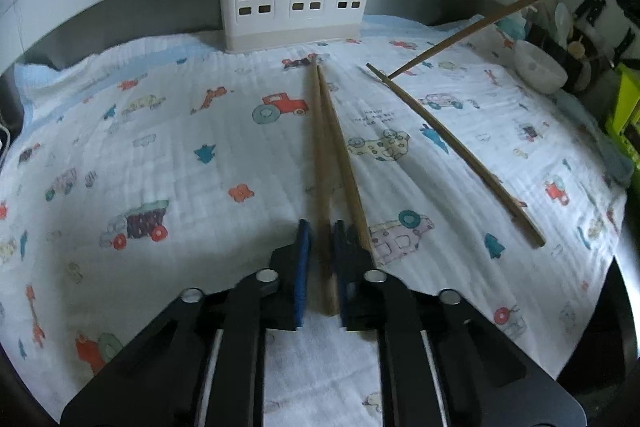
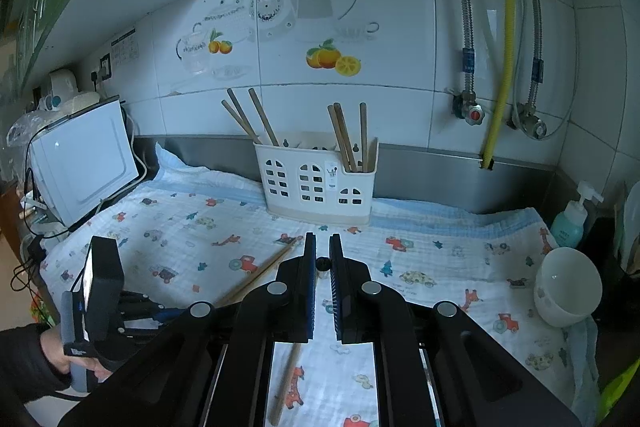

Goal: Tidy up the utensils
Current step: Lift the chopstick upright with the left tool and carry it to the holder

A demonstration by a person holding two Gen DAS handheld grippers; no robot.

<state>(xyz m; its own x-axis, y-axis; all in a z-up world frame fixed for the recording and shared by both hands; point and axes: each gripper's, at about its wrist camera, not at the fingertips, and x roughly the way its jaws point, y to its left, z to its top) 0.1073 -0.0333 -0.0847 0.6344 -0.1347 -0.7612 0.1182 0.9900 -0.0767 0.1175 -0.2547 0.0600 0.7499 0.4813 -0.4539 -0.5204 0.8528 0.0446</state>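
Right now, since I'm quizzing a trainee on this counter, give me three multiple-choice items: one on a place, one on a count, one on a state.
1. Where is the white bowl? A) hanging on the wall B) at the right edge of the cloth C) on a shelf
2. How many chopsticks stand in the holder? A) two B) six C) ten
3. The right tool is: A) open, empty B) shut on a chopstick C) shut on a spoon

Answers: B, it sits on the cloth's right side; B, three at each end; B, the stick juts from its jaws.
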